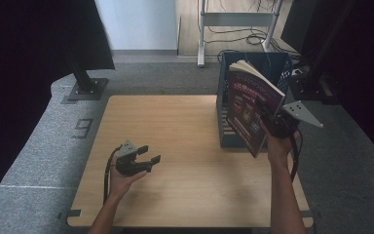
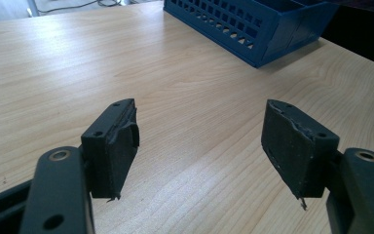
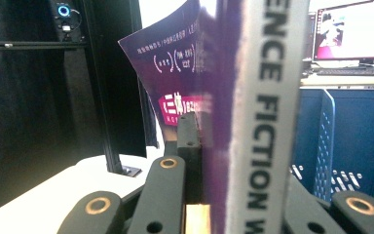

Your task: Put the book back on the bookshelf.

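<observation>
One purple paperback book (image 1: pixel 247 108) stands upright at right of centre in the high view, clamped near its spine by the right hand-held gripper (image 1: pixel 269 118), seemingly poised for filing into the blue slotted crate (image 1: pixel 277 68) just behind it. Lower left, the left hand-held gripper (image 1: pixel 146 157) waits over the bench (image 1: pixel 175 126), jaws apart and empty.

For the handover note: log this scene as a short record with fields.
held item: purple book, gripped upright at its spine side
holder: right gripper, jaws shut on the book
book position: lifted off the table, in front of the blue crate
left gripper: jaws open, nothing between them, low over the wooden table
crate location: far right part of the table
</observation>
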{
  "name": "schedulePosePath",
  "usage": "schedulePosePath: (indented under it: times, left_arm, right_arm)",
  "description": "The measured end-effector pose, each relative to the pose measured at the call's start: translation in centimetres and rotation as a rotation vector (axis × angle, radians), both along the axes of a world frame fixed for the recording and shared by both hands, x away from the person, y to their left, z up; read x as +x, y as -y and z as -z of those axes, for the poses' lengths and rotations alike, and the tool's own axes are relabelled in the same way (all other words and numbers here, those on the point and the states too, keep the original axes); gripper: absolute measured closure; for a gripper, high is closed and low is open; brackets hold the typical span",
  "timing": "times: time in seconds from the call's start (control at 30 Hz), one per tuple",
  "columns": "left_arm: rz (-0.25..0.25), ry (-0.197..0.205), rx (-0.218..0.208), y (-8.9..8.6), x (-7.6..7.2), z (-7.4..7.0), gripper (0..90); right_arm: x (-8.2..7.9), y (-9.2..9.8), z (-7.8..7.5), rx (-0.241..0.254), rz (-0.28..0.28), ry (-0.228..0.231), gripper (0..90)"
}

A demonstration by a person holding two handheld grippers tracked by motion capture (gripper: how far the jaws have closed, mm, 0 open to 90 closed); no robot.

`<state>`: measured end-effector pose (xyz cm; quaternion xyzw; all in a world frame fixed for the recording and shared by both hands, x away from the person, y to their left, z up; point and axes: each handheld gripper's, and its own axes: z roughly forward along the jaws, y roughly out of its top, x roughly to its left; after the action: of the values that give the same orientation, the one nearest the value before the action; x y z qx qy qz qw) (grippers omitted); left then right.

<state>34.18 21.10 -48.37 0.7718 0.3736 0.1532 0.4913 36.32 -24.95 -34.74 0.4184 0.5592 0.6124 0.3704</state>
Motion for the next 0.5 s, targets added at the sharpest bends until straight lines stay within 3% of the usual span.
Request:
schedulePosePath:
  times: [0.5]
  left_arm:
    - [0.004, -0.004, -0.005, -0.1, 0.0, 0.0, 29.9]
  right_arm:
    - [2.7, -0.7, 0.5, -0.006, 0.028, -0.027, 81.7]
